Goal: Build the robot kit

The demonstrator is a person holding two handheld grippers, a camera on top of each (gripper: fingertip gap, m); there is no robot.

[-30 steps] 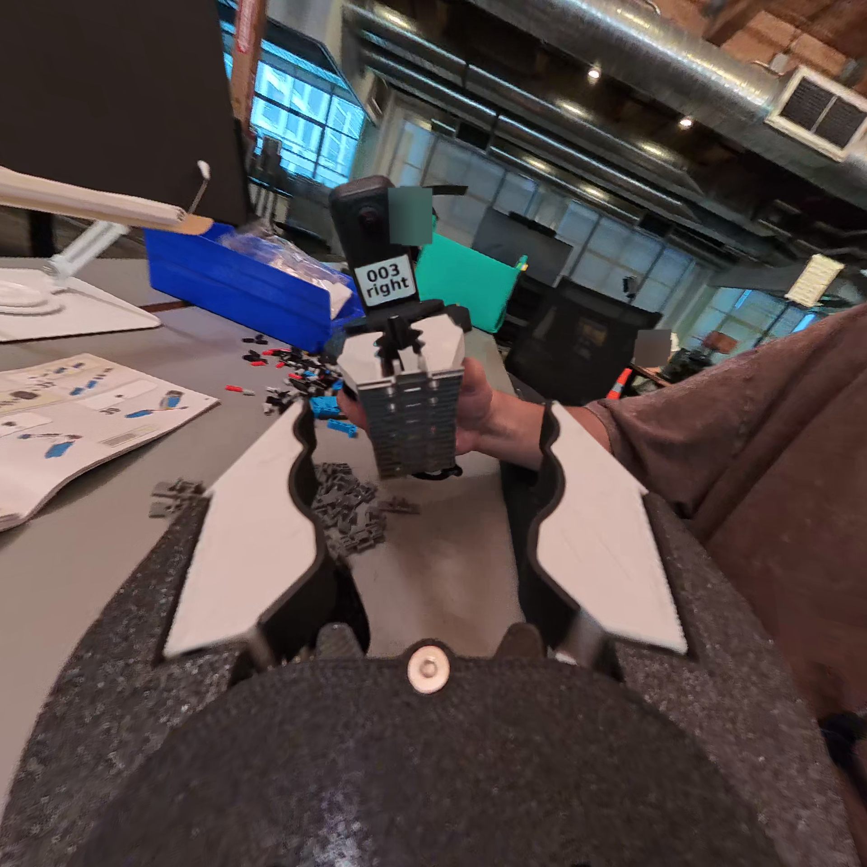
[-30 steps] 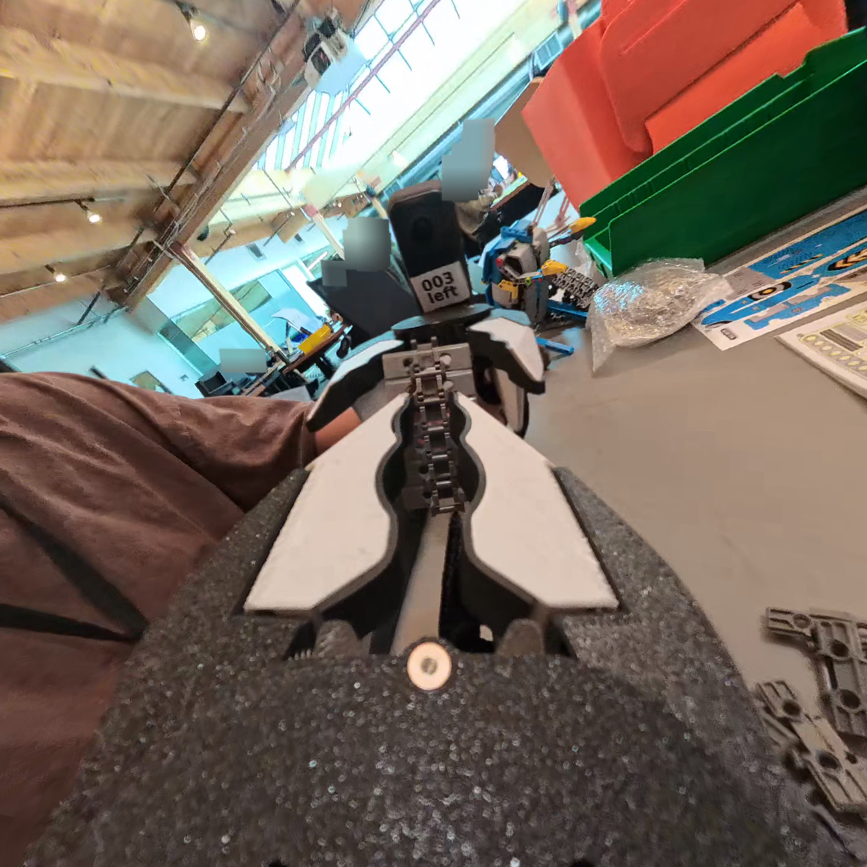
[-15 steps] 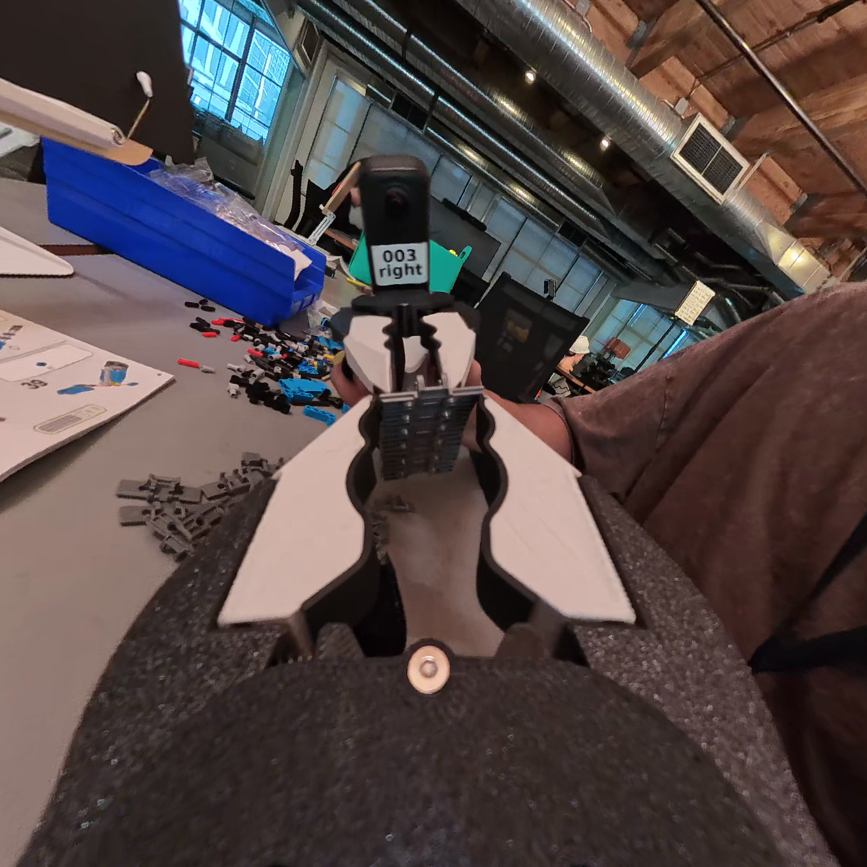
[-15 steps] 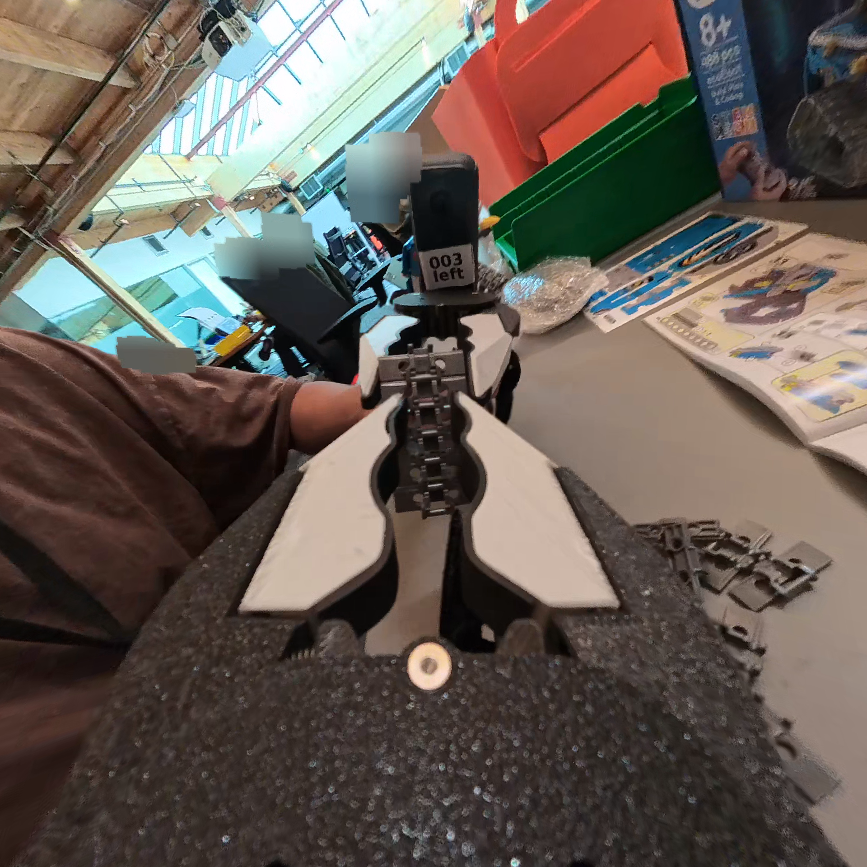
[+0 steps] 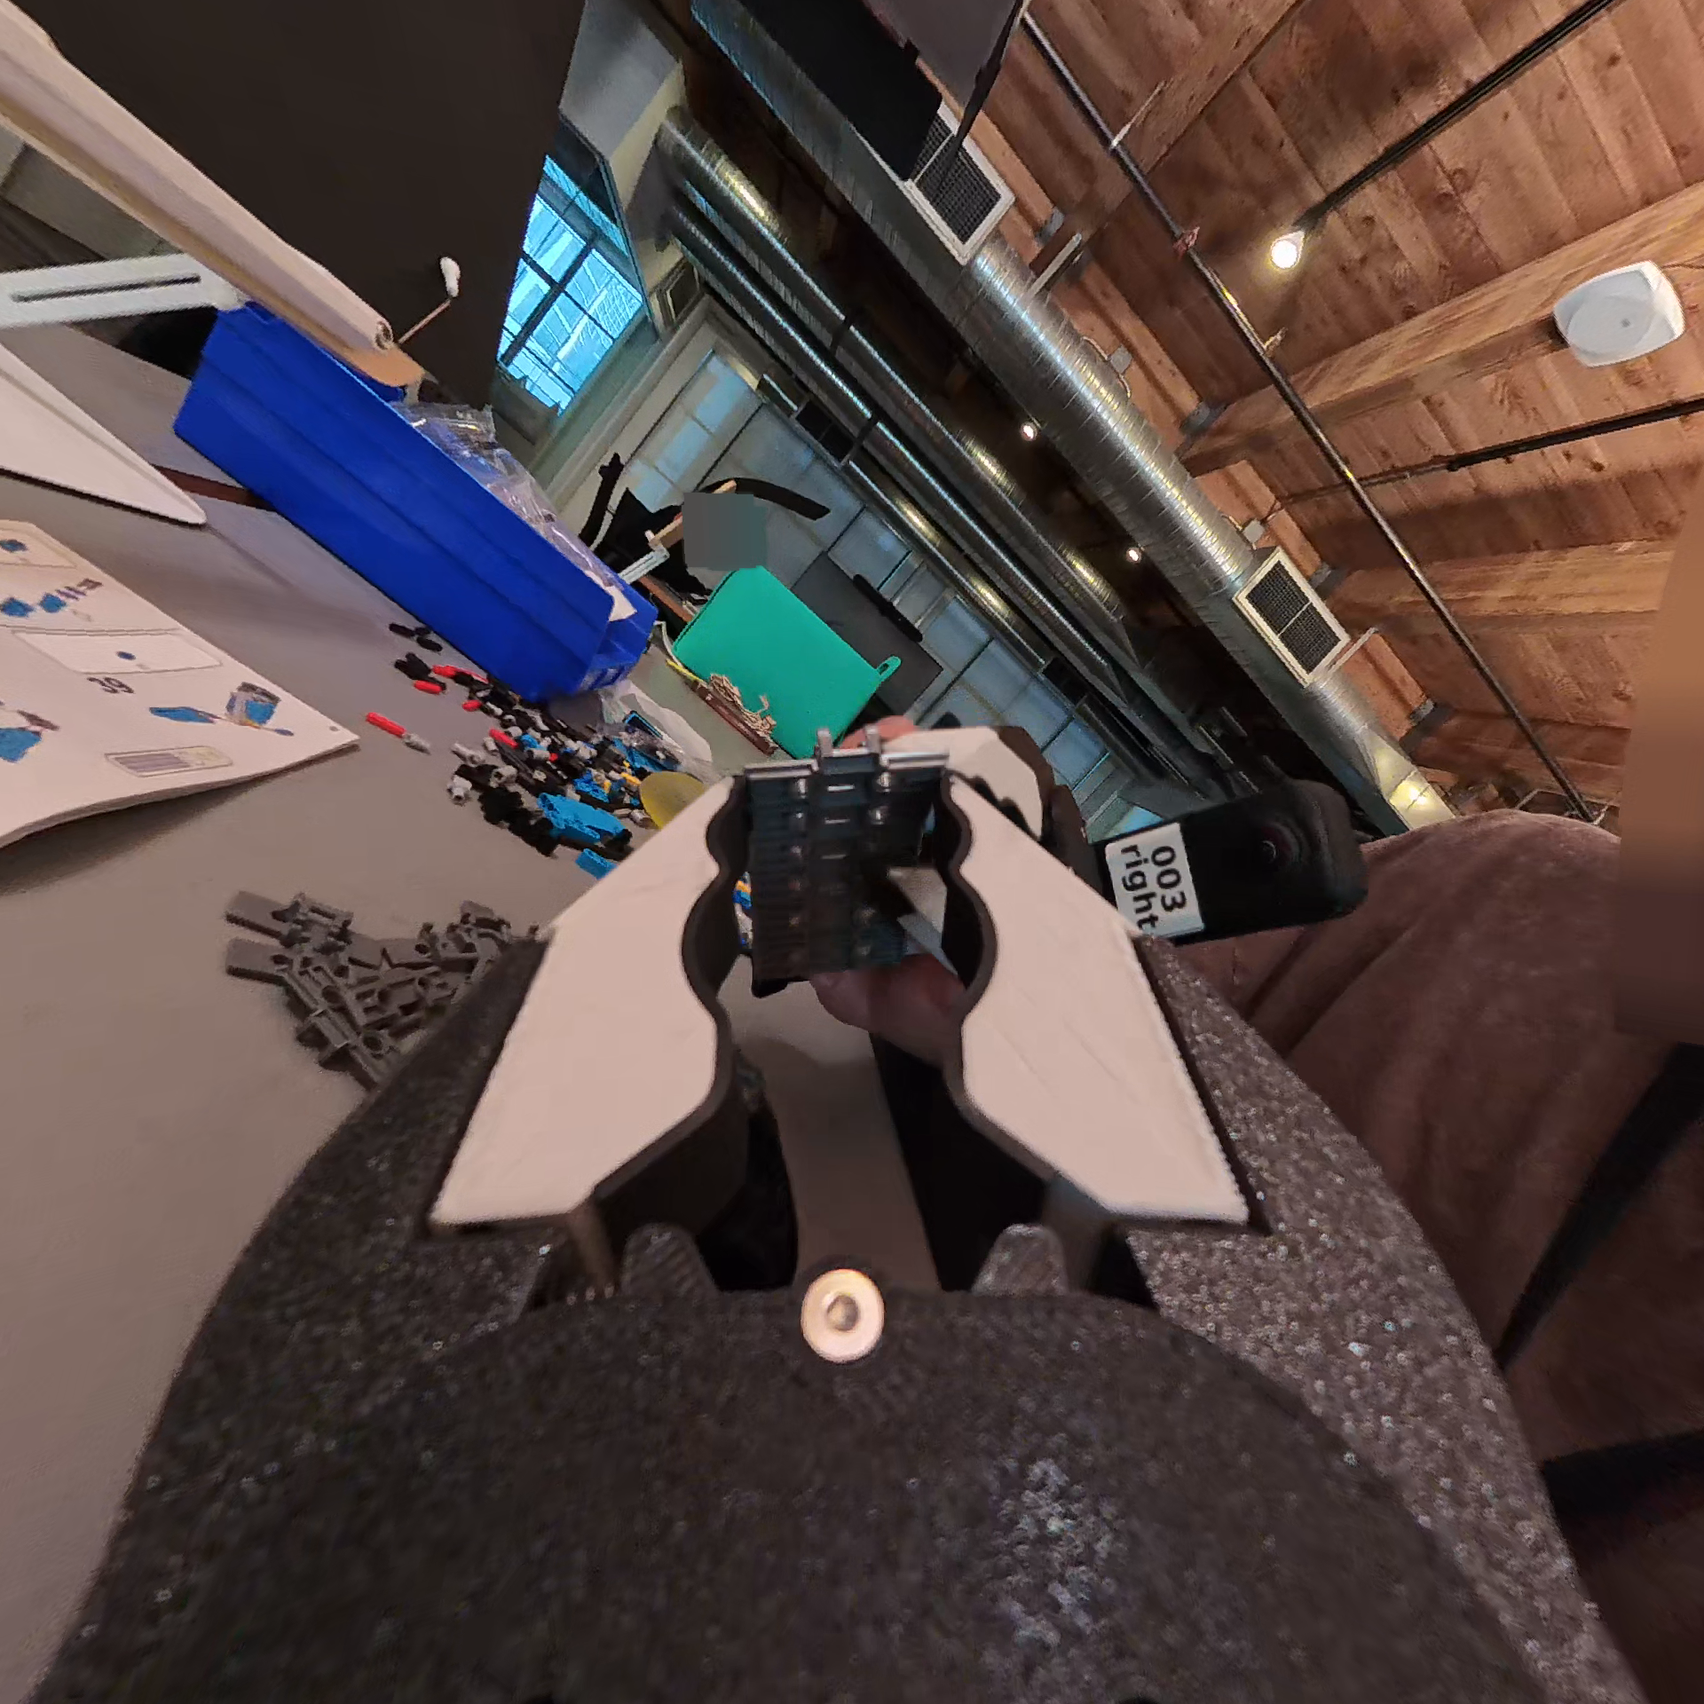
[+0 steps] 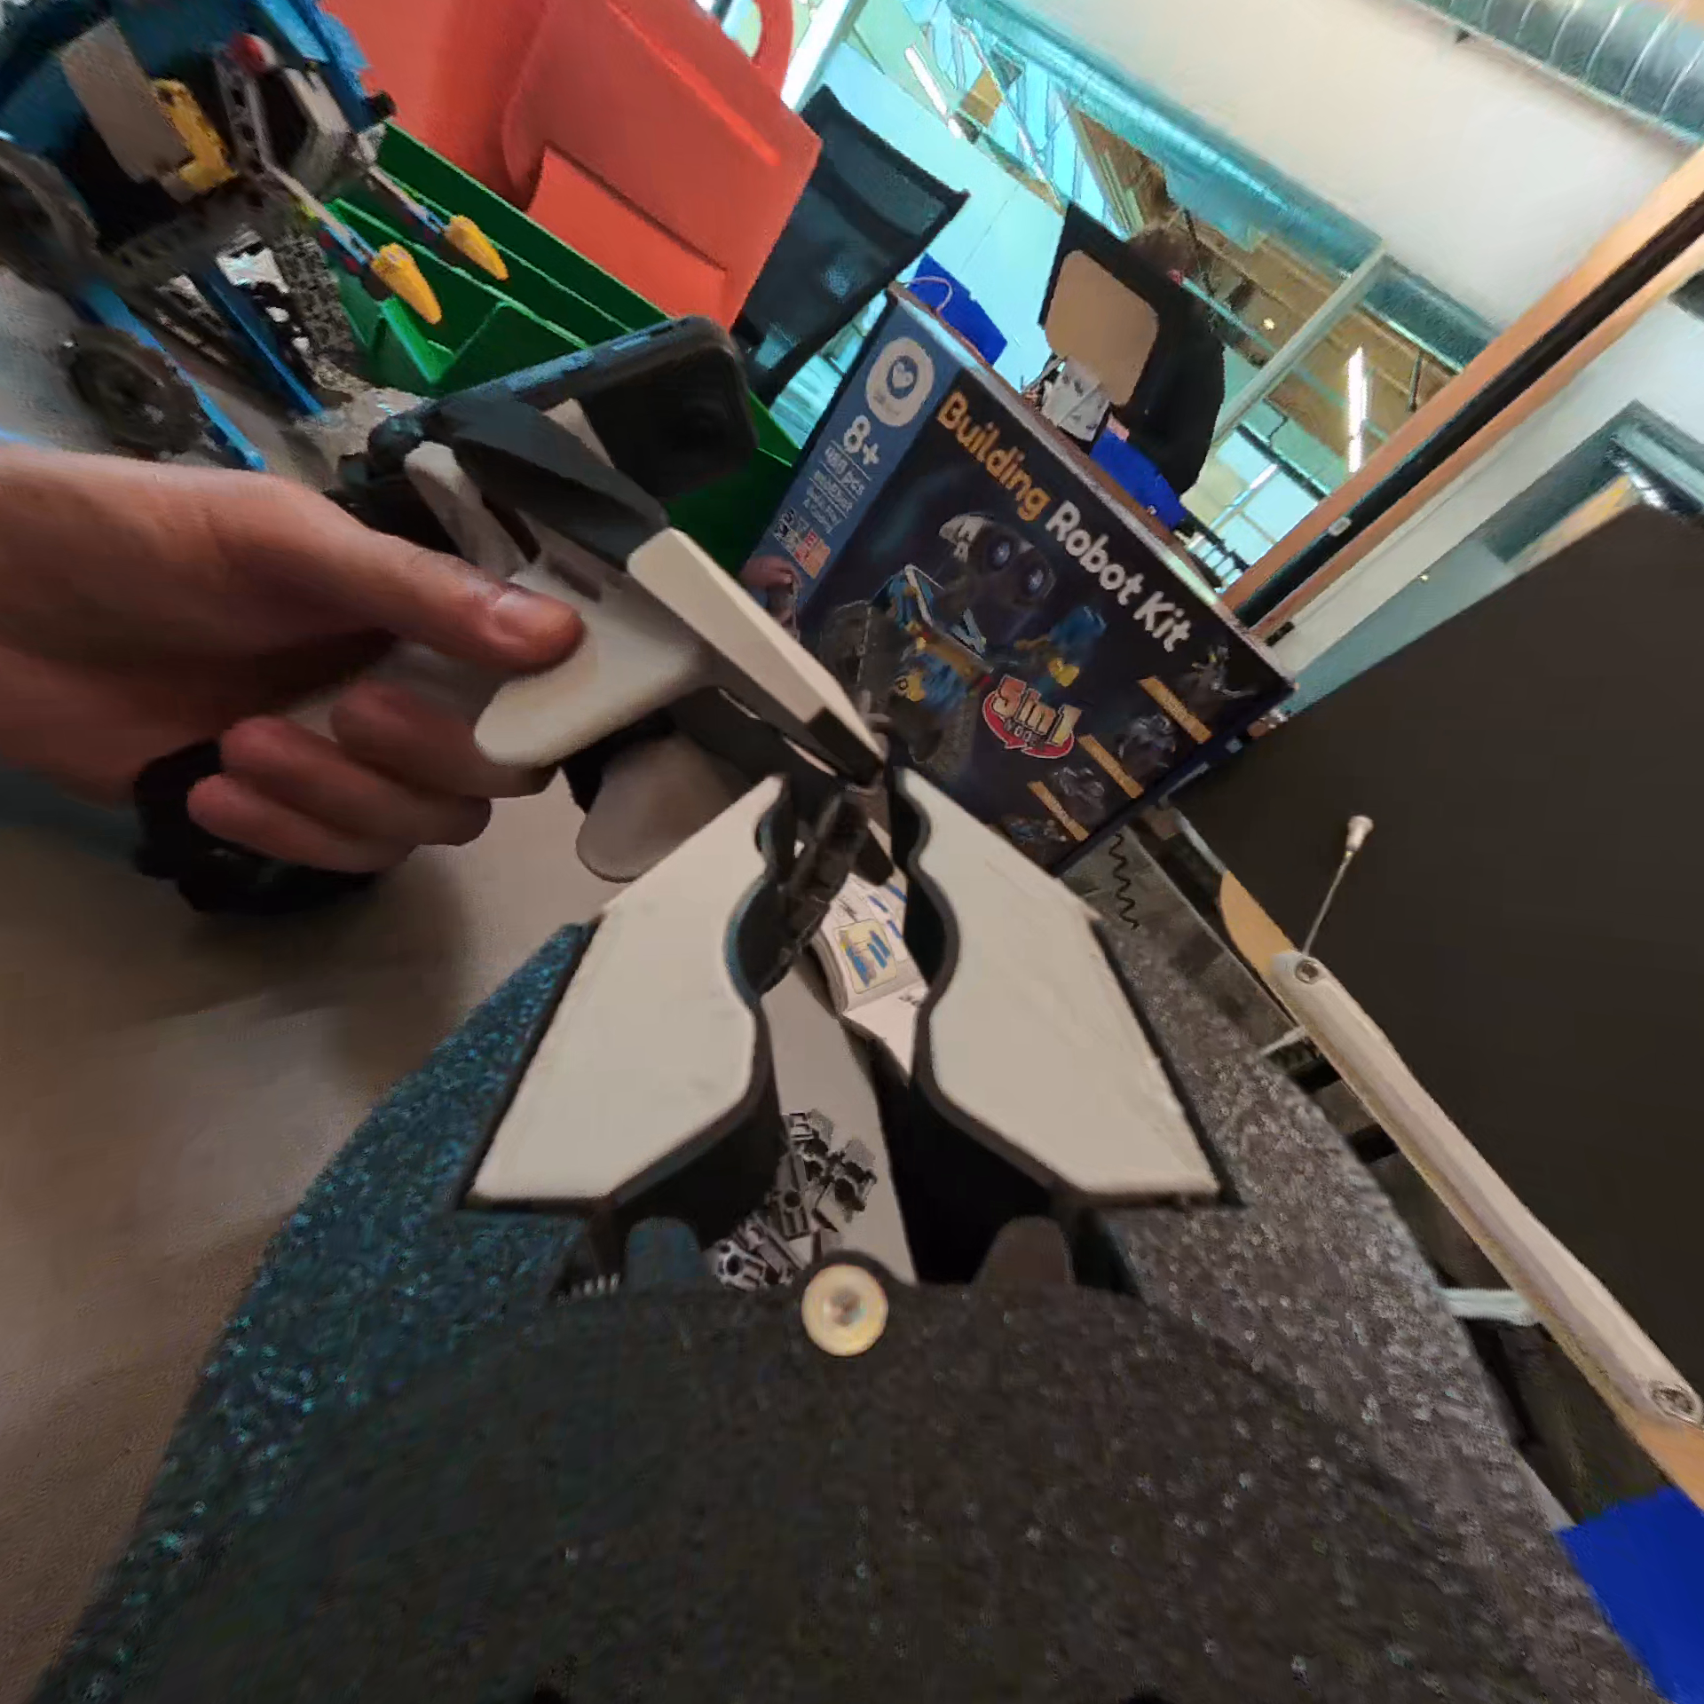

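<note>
While both grippers clamp one grey track strip (image 5: 834,867), loose links (image 5: 364,968) lie nearby.

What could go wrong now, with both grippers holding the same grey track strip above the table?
The track strip is clamped by the left gripper and the right gripper at an angle to each other; twisting further might pop its links apart. If one grip slips, the strip could fall into the grey pieces on the table.

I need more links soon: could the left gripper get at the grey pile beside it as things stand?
Probably not yet: the left gripper is shut on the track strip. The grey pile itself lies uncovered.
</note>
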